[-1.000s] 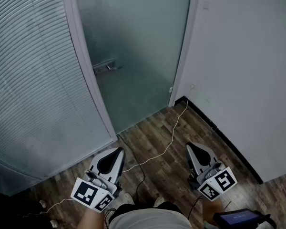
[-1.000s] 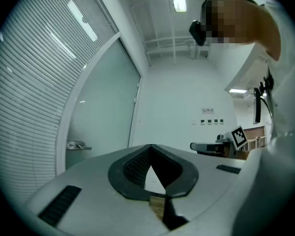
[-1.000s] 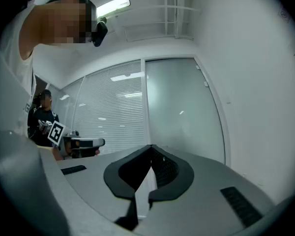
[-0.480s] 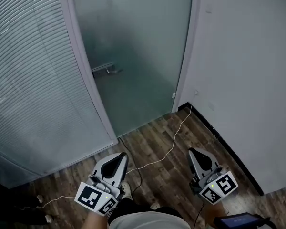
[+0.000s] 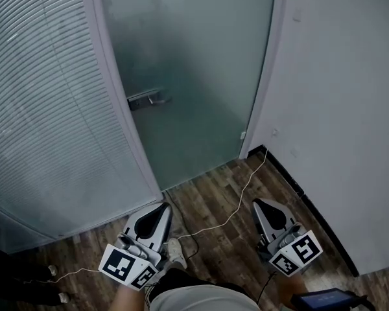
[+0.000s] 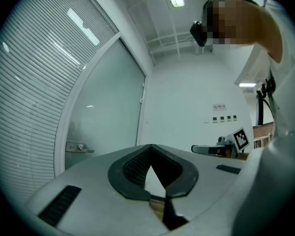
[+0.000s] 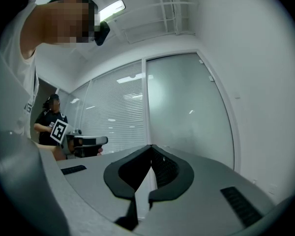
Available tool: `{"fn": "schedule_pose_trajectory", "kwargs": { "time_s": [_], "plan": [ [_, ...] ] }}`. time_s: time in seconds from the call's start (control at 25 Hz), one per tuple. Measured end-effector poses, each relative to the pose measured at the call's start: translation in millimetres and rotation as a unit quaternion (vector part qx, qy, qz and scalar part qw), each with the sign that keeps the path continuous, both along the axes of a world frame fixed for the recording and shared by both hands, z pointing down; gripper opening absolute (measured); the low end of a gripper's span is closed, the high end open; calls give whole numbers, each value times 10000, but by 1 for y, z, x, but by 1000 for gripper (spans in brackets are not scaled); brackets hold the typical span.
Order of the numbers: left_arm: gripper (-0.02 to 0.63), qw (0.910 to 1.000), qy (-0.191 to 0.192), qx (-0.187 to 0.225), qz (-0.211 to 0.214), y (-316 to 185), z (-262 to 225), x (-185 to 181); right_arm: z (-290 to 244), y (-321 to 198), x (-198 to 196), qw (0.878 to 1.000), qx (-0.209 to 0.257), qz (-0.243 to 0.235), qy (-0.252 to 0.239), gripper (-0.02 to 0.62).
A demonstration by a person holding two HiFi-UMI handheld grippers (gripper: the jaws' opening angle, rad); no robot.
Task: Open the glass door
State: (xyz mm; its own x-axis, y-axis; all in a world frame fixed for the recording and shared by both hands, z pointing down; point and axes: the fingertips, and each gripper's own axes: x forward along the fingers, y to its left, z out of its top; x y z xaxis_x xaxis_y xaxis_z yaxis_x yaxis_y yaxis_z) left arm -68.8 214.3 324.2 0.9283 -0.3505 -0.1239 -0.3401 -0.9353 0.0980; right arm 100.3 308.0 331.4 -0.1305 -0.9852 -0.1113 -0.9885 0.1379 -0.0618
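Though closed and empty, note fingers of left gripper (image 5: pixel 161 208) and right gripper (image 5: pixel 259 204) well apart from glass door (image 5: pixel 194 63); handle (image 5: pixel 146 99) small, dim; beyond frosting, indiscernible.

handle (image 5: pixel 146 99) left on glass door (image 5: pixel 194 57)

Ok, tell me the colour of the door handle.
Silver-grey metal; the door handle shows best in the head view.
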Motion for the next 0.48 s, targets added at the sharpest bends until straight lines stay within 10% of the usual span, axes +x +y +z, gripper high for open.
{"fn": "schedule_pose_trajectory", "kwargs": {
  "time_s": [0.48],
  "plan": [
    [0, 10000, -20, -41, -71, -173, -7, 23, -14, -177, 18, 9998, -52, -211, 27, 2]
  ]
}}
